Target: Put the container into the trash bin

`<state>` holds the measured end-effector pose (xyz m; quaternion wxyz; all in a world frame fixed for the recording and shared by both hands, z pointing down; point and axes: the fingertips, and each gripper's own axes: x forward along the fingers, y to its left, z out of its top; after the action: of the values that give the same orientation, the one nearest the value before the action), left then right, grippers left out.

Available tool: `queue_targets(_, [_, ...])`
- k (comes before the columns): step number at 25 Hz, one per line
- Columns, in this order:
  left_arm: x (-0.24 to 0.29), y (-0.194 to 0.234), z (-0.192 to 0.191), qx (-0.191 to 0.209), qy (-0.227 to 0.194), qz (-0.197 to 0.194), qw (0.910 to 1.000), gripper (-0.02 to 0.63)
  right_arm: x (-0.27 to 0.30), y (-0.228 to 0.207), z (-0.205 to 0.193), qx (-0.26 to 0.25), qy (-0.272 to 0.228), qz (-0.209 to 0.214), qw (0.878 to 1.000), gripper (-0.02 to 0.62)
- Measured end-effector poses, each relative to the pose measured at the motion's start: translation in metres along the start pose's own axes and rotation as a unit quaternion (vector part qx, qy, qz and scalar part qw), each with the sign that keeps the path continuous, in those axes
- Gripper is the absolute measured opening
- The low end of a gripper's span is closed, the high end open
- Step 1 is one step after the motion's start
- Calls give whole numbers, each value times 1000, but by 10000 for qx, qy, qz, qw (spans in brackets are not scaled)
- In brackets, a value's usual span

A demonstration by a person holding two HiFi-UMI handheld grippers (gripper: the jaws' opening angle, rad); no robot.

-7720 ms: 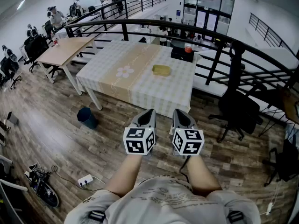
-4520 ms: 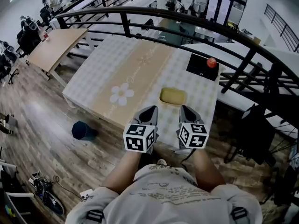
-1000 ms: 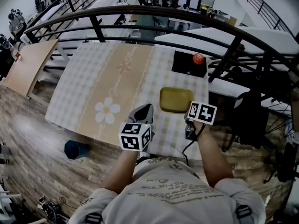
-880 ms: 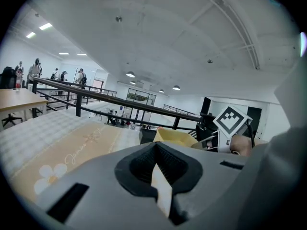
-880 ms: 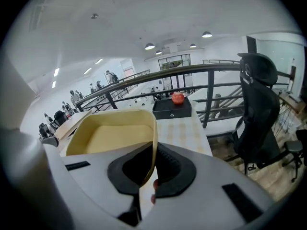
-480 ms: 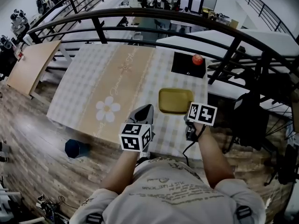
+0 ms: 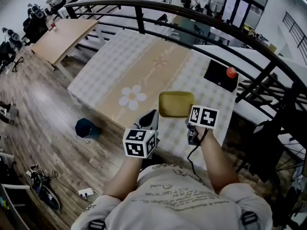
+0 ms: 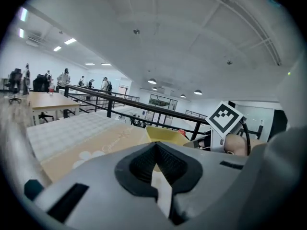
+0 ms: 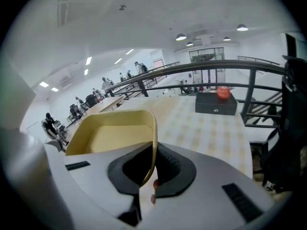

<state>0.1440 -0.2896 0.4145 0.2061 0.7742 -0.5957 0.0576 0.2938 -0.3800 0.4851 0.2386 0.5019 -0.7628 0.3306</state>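
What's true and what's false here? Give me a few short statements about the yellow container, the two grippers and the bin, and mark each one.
1. The right gripper is shut on the rim of the yellow container. True.
2. The container is already inside the trash bin. False: the bin stands on the floor beside the table, and the container is over the table, in the right gripper.
3. The left gripper holds the container. False: nothing is between its jaws.
4. A red object sits on a black box on the table. True.
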Motion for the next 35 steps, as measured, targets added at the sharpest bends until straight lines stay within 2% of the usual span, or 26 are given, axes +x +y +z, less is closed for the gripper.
queue_targets(3, [-40,31,-2,-152,-142,556,9982,5,13,56,-6,-379,158,460,9981,5])
queue_targets(6, [-77,62,-7,-348,-254,1126,9927,5,25,111,-14,-734,308,899,9928,5])
queue_targets(10, [-129,95,-21,-602,-392,1847,9802,5,34,182,-34,-1211,539,1482,9800,5])
queue_targets(17, [-195,144,-35,-919,-674,2762,9543,5,47,281,-64,-1908,766,2157,9546,5])
queue_targets(22, [-223,174,-41,-1052,-749,3011,9448,5,55,318,-81,-2085,896,2232,9480,5])
queue_targets(28, [-237,211,-33,-1039,-880,3125,9401,5,78,351,-85,-2228,960,2235,9440,5])
queue_targets(35, [-267,266,-21,-1043,-1006,3243,9348,5,99,415,-87,-2315,980,2331,9394,5])
